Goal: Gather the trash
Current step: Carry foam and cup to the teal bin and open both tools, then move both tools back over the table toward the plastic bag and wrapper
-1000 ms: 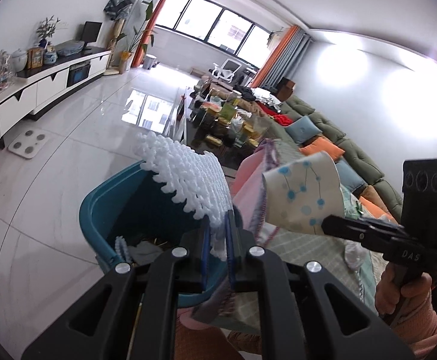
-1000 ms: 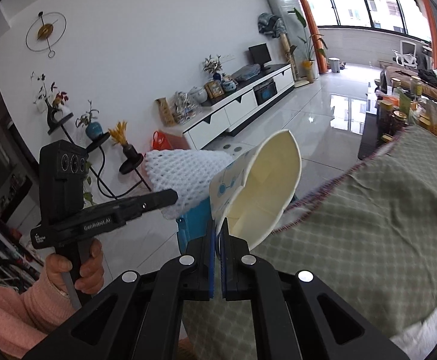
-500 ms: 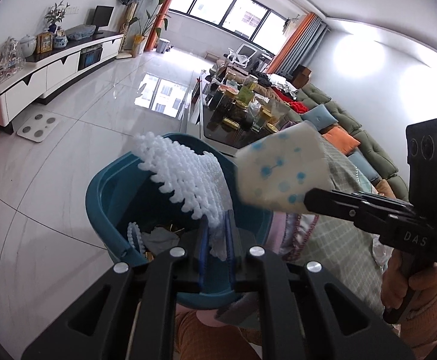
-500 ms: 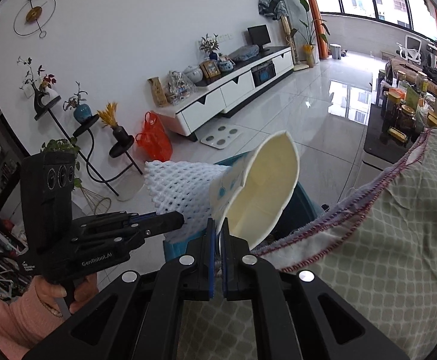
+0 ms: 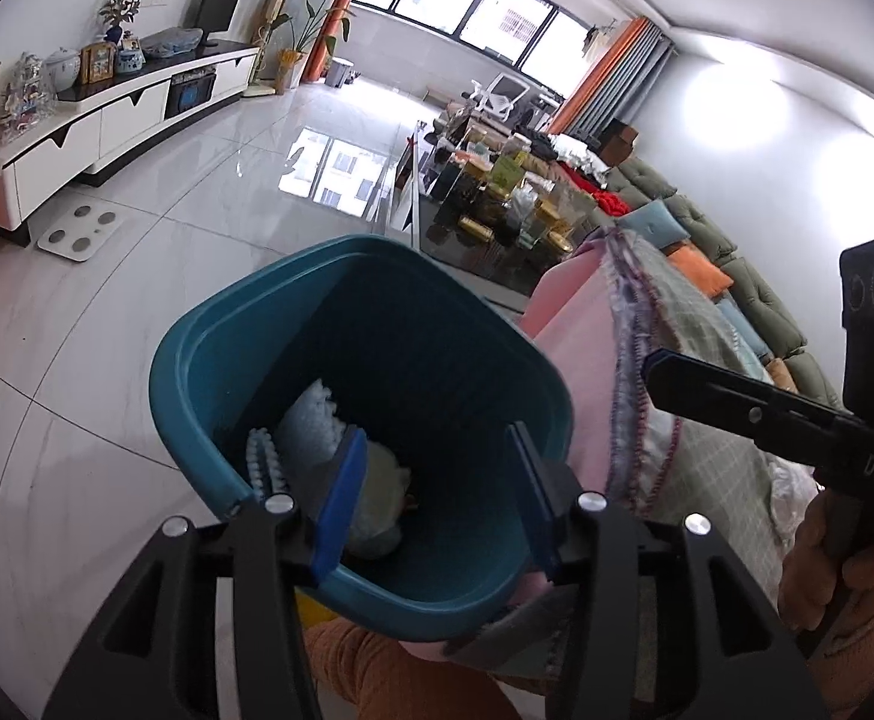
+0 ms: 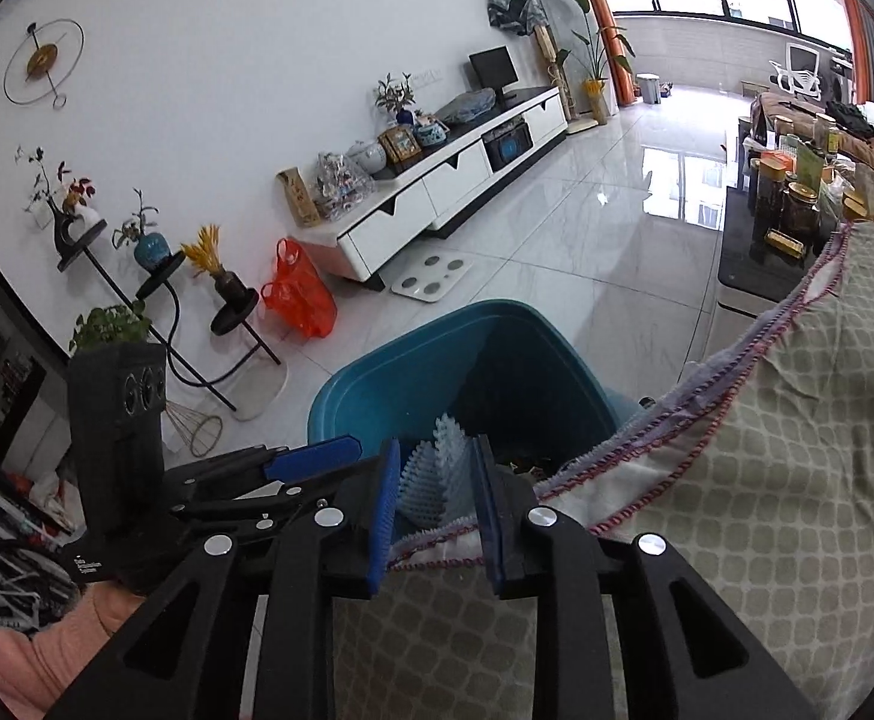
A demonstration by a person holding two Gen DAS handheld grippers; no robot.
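A teal trash bin (image 5: 209,330) stands on the white floor beside the cloth-covered sofa edge; it also shows in the right wrist view (image 6: 377,384). White foam netting (image 5: 311,420) and a pale paper cup (image 5: 377,504) lie inside it; the netting shows in the right wrist view (image 6: 437,474). My left gripper (image 5: 431,492) is open and empty over the bin mouth. My right gripper (image 6: 434,516) is open and empty just above the bin's near rim. The right gripper's finger shows at the right of the left wrist view (image 5: 736,402).
A checked green cloth (image 6: 766,450) with a pink fringe covers the sofa at the right. A glass coffee table (image 5: 496,222) with several jars stands behind the bin. A white TV cabinet (image 6: 437,192), a bathroom scale (image 6: 431,279) and an orange bag (image 6: 299,294) are at the left.
Both grippers have opened. The foam netting left my left gripper and the paper cup left my right gripper; both now lie inside the bin.
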